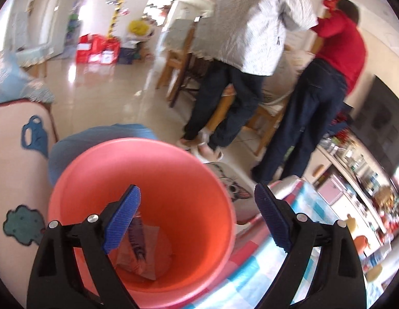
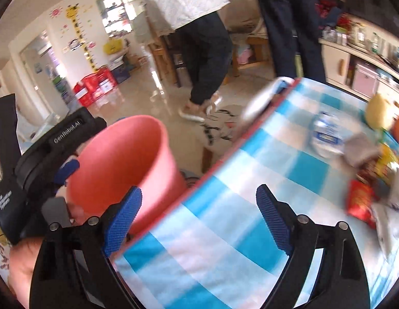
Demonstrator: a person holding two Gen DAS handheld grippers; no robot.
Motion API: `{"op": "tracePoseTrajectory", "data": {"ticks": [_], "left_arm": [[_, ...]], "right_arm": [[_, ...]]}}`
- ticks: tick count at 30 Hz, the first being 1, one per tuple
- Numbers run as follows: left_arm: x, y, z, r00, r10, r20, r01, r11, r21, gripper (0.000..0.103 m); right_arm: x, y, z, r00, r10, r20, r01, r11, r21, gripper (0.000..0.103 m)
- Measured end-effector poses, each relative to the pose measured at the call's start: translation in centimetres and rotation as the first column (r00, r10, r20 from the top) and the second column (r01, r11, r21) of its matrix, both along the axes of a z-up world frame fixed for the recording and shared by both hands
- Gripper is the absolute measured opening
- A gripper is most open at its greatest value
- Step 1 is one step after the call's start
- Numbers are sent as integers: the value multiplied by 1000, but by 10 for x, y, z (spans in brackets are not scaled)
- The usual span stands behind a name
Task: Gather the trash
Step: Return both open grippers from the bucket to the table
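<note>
Left claw sits low centre in the left wrist view, pads apart, nothing between them. One pad hangs over the mouth of the pink bin; the other is outside the rim, over the desk edge. Bin fills the lower centre of that view. Crumpled wrappers lie at its bottom.

Right claw, low centre in the right wrist view, also apart and empty, above the blue checked desk. Bin at mid left here, just beside the desk edge, with the left device close against its outer side.

Farther along the desk, toward the right edge: red snack packet, then a heap of mixed wrappers, then a crushed plastic bottle. Blurred, so contents of the heap cannot be told exactly.

Judgement: step in hand is the next pickup with the right claw. Red packet is nearest. Approach flat and low, close on a raised crease rather than the flat face, since foil likely slips. Keep bin mouth tight to the desk edge for a short carry.

Beyond, two people stand by wooden chairs on the floor.
</note>
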State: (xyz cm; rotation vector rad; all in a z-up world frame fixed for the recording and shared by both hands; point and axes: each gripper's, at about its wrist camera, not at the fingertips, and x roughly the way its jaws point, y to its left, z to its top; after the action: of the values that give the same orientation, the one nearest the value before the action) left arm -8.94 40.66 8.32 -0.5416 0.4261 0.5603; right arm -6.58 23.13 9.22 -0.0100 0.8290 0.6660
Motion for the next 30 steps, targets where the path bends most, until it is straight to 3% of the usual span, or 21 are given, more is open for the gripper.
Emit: {"op": "tracePoseTrajectory", "data": {"ticks": [3, 12, 22, 30], "left_arm": [[6, -16, 1, 998, -64, -15, 65, 998, 28, 91], [19, -66, 3, 973, -171, -158, 196, 966, 166, 91], [22, -97, 1, 949, -246, -195, 284, 938, 197, 91], [20, -124, -2, 920, -338, -195, 374, 909, 187, 91]], "right_arm": [[-7, -25, 1, 999, -36, 6, 36, 999, -12, 90], [-33, -89, 5, 994, -84, 65, 88, 994, -69, 91], [-70, -124, 10, 983, -103, 150, 120, 987, -108, 93], [-80, -145, 9, 980, -124, 156, 138, 987, -80, 93]]}}
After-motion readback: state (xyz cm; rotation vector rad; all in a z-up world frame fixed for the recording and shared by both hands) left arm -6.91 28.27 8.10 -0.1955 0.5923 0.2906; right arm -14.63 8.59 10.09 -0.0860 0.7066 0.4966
